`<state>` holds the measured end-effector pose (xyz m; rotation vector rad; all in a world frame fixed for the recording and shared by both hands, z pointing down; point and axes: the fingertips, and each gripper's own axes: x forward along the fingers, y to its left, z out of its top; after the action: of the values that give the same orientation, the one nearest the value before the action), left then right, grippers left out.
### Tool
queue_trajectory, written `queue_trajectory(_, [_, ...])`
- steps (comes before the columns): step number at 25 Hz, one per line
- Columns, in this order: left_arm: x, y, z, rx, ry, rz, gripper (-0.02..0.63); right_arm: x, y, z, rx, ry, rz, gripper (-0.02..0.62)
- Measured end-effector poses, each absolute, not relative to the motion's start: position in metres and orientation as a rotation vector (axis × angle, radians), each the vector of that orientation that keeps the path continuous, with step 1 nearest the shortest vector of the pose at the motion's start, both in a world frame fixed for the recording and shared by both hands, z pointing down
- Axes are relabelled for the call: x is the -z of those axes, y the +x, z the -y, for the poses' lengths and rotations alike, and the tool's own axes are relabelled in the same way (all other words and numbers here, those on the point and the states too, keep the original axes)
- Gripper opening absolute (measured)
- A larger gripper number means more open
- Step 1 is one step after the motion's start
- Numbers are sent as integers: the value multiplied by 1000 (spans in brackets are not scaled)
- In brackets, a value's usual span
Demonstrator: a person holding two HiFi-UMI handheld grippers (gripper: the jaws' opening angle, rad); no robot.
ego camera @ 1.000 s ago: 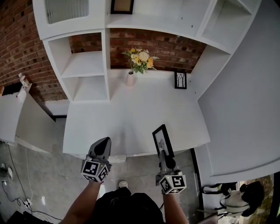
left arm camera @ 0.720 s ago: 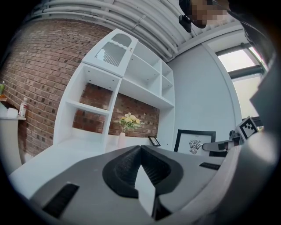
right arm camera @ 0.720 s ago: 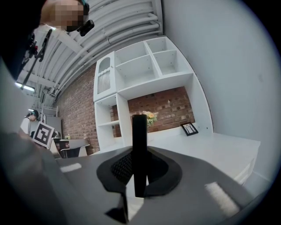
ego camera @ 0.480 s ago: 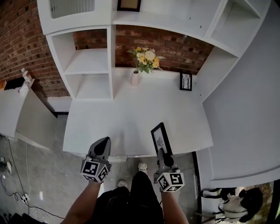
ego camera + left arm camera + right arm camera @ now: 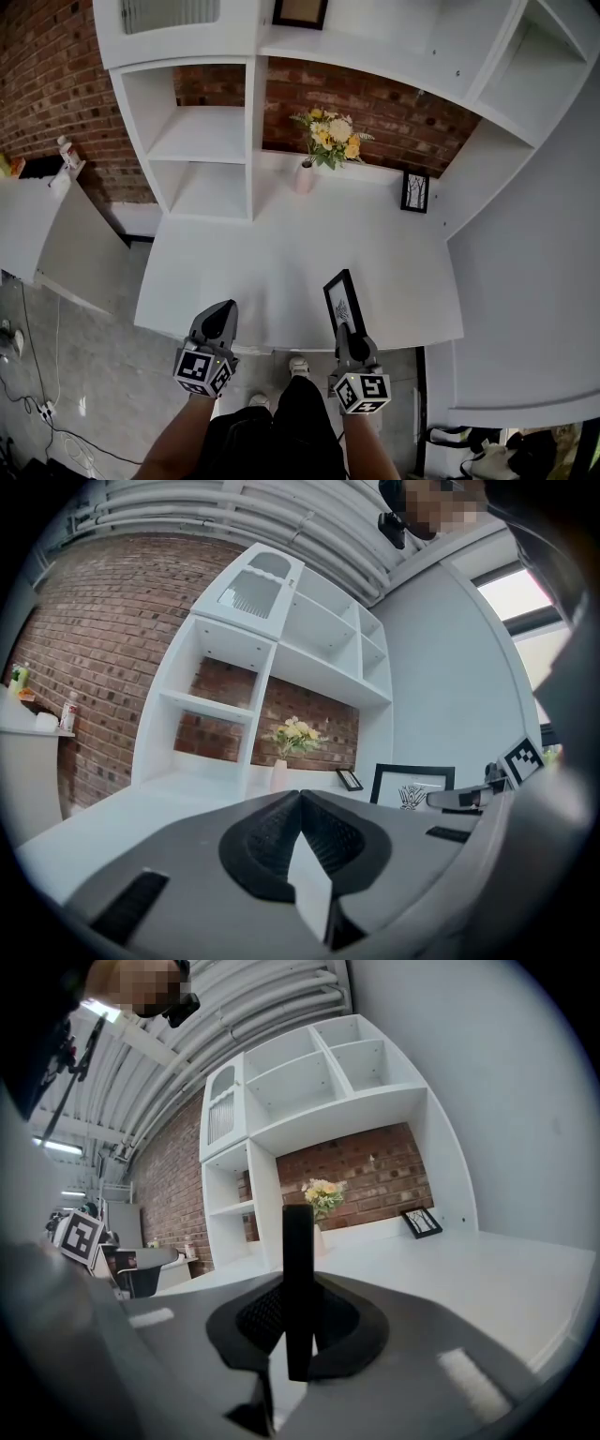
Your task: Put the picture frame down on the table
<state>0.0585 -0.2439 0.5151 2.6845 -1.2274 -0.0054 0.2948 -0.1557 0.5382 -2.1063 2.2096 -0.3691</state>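
Note:
A black picture frame (image 5: pixel 343 301) with a white print stands upright over the white table's (image 5: pixel 272 262) front edge, held at its lower edge by my right gripper (image 5: pixel 345 330). In the right gripper view the frame (image 5: pixel 298 1279) shows edge-on as a black bar clamped between the jaws, with the right gripper (image 5: pixel 298 1335) shut on it. My left gripper (image 5: pixel 223 316) hangs at the table's front edge, left of the frame, jaws pressed together with nothing held. From the left gripper view the left gripper (image 5: pixel 300 803) is shut and the frame (image 5: pixel 411 787) shows at right.
A vase of yellow flowers (image 5: pixel 328 145) and a small framed picture (image 5: pixel 414 191) stand at the table's back, against the brick wall. White shelving (image 5: pixel 202 141) rises at back left and along the right. The person's legs and shoes (image 5: pixel 298 366) are below the table edge.
The head view has shifted, so the table and shelves sit lower right in view. The right gripper still holds the frame upright at the front edge; the left gripper stays shut.

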Motion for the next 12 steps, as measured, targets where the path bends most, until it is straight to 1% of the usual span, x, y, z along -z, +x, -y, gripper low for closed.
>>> queue_trajectory(12, [-527, 71, 273, -11, 2682, 1267, -5, -571, 303, 196, 407, -2091, -2277, 31])
